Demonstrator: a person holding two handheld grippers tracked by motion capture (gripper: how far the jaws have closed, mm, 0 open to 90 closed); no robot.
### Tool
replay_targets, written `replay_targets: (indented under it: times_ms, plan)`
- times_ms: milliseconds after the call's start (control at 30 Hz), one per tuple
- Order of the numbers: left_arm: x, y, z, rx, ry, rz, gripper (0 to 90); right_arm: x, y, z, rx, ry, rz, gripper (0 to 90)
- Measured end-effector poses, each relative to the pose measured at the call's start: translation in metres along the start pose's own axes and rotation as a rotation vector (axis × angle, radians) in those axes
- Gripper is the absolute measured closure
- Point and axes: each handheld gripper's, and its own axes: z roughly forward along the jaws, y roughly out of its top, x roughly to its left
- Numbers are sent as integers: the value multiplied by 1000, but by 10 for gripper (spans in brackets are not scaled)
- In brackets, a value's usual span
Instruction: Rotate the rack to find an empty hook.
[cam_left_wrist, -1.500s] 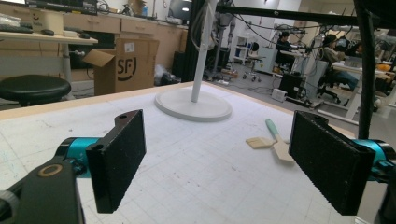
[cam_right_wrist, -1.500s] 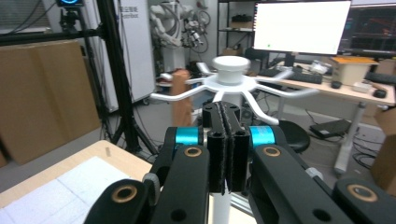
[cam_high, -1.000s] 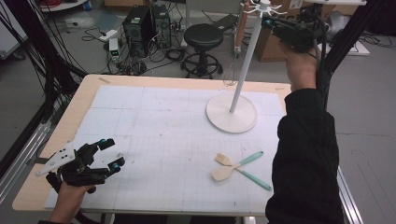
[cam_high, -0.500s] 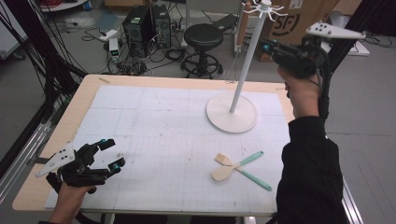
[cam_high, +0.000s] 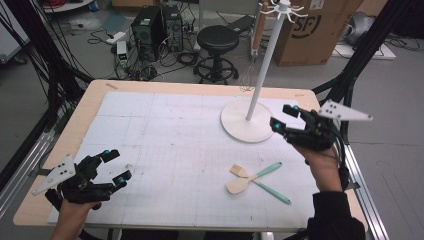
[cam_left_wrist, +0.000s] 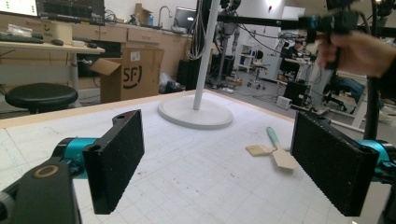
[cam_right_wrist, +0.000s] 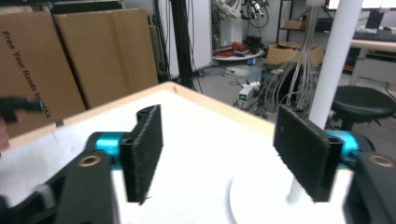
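Wooden spatulas with teal handles (cam_high: 255, 177) lie lower right on the tabletop (cam_high: 165, 130); both hand-held grippers, left (cam_high: 114, 166) and right (cam_high: 284, 117), are released, the right's jaws just opened, nothing between.

High view looks down; gripper views skim low, probably sharing the white stand (cam_high: 248, 122).

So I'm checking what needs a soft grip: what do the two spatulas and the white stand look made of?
The two spatulas seem to have pale, matte wooden blades and smooth teal handles, perhaps silicone or plastic. The white stand has an even, slightly glossy coat on pole and round base, probably painted metal, though plastic can't be ruled out.
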Motion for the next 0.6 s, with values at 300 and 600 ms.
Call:
replay_targets:
  times_ms: [300,600]
  plan:
    - [-8,1,2,10,-2,16,181,14,-69,-34,-8,-74,22,217]
    - [-10,7,2,6,3,22,181,16,-89,-61,-22,-137,37,209]
